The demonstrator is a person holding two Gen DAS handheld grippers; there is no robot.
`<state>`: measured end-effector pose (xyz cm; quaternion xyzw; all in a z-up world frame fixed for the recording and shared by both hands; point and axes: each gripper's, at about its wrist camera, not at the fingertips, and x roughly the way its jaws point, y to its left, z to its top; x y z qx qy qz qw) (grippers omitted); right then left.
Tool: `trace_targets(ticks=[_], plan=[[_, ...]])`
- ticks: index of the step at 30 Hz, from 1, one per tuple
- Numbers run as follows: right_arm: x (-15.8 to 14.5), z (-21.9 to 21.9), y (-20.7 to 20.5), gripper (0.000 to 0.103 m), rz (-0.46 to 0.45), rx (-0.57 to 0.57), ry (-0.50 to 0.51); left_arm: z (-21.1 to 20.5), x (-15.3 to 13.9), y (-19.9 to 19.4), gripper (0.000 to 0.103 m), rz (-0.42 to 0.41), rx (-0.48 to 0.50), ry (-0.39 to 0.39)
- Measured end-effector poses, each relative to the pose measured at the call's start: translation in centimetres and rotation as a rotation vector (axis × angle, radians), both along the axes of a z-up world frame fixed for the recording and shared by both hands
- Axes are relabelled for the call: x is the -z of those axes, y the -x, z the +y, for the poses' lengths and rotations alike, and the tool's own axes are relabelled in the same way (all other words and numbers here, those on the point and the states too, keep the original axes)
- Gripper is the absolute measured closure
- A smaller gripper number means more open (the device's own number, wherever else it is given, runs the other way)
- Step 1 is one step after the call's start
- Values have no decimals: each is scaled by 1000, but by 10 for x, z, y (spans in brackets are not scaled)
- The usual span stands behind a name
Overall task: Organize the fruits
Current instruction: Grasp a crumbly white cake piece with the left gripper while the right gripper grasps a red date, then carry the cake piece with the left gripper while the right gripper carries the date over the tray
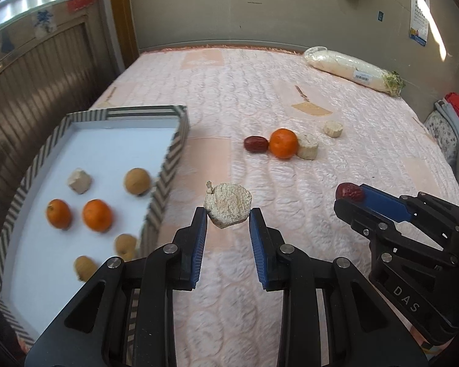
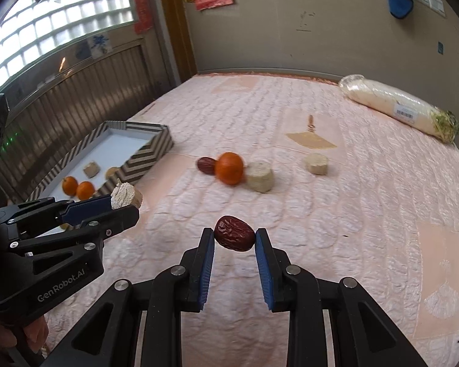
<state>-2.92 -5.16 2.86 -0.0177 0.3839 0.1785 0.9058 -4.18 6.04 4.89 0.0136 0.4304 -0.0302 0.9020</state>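
Both tongs loaded, hanging over the bed

Left gripper [image 1: 228,214] pinches a pale chunk [image 1: 227,205], right gripper [image 2: 234,235] a red date [image 2: 234,237]; the striped tray [image 1: 171,153] fruit's blurry.

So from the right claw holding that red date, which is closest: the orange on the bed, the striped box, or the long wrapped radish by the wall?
Going by the right wrist view, from the right claw and its date:
1. The orange, straight ahead on the bed.
2. The striped box, farther off to the left.
3. The wrapped radish, far right against the wall.
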Motion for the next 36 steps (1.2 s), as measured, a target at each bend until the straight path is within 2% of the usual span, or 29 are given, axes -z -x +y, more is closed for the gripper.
trace_targets(ticks=[9, 22, 36], plan=[[-6, 27, 14, 77, -12, -45, 6, 29, -7, 19, 75, -23, -42, -9], [-14, 85, 23, 77, -29, -170, 23, 84, -12, 28, 75, -40, -147, -30], [-19, 144, 31, 77, -47, -289, 47, 136, -7, 37, 75, -38, -245, -31]])
